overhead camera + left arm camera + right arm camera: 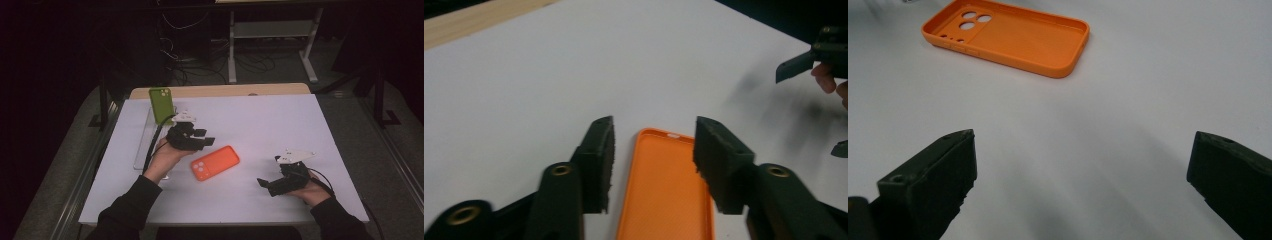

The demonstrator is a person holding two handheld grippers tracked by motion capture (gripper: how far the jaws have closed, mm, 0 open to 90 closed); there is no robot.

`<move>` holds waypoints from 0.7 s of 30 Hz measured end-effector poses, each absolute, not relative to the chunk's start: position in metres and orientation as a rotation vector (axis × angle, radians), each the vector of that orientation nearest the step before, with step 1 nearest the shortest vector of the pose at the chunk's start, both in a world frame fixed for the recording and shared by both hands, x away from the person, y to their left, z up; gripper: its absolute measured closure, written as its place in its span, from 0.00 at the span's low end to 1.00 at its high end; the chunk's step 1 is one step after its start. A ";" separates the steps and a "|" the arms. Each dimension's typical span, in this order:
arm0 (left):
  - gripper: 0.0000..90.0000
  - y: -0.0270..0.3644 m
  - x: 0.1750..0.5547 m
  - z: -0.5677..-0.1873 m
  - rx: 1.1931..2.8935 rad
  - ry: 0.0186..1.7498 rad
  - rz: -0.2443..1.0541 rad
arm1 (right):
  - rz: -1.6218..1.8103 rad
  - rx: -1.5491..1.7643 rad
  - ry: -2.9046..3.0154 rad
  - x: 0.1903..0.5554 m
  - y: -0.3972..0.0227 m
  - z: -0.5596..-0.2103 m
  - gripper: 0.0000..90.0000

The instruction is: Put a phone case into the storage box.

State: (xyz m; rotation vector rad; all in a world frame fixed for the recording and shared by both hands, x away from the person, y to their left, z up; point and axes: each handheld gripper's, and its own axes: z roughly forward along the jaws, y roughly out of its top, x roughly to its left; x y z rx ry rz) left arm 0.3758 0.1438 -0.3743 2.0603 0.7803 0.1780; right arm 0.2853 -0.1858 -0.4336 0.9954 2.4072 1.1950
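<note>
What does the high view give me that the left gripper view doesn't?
Only the high view: a green phone standing upright in a clear stand at the table's far left, both forearms, and the orange case's camera cutouts.

Only the left gripper view: the left claw up close, part open, its jaws straddling one end of the case and not pressing on it, and the case's hollow inside facing up.

Both: the orange case flat on the white table, and the right claw off to the side.

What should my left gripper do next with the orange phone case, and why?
Probably ease the left gripper down and close on the orange phone case. The case lies flat, open side up, between the half-closed jaws, and neither pad seems to press it yet.
</note>
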 end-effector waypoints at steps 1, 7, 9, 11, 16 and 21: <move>0.62 0.139 0.375 -0.376 2.065 0.773 0.169 | 1.193 0.993 2.406 0.285 -0.186 -0.433 0.00; 0.92 0.115 0.376 -0.393 2.125 0.740 0.134 | 1.196 0.983 2.404 0.284 -0.187 -0.433 0.00; 0.99 0.108 0.377 -0.400 2.150 0.726 0.111 | 1.194 0.980 2.407 0.284 -0.186 -0.433 0.00; 1.00 0.102 0.378 -0.406 2.164 0.727 0.096 | 1.198 0.982 2.408 0.284 -0.186 -0.433 0.00; 1.00 0.090 0.379 -0.420 2.230 0.688 0.086 | 1.192 0.980 2.412 0.284 -0.186 -0.433 0.00; 1.00 0.075 0.374 -0.431 2.260 0.654 0.082 | 1.191 0.978 2.413 0.284 -0.186 -0.433 0.00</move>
